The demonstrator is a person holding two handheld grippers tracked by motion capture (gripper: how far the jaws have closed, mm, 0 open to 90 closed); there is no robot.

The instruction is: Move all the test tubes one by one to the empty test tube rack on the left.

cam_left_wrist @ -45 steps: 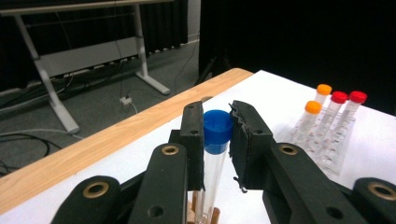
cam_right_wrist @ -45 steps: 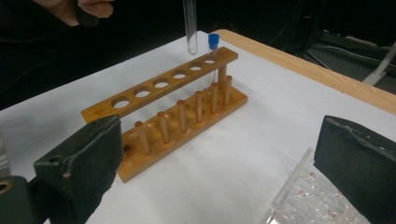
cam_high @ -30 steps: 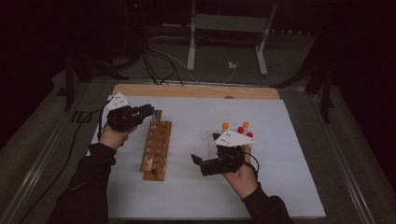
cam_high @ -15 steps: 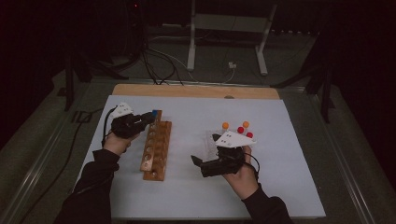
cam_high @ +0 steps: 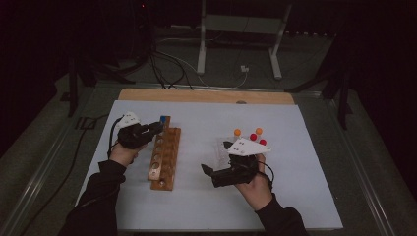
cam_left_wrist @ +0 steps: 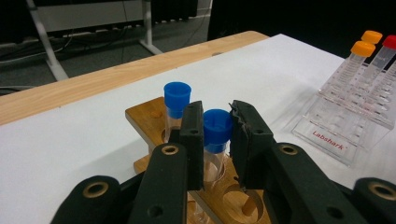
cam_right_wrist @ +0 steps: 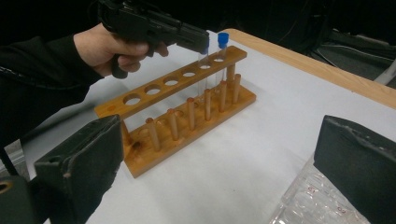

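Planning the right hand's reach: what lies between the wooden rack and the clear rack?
Bare white sheet between wooden rack and clear rack, in the high view.

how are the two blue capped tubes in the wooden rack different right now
The nearer blue-capped tube sits between the jaws of the left gripper, which grip it just below the cap; the farther blue-capped tube stands free, untouched. The gripped one is in the second hole of the wooden rack, the free one in the end hole. Both are clear, upright and share the same blue cap.
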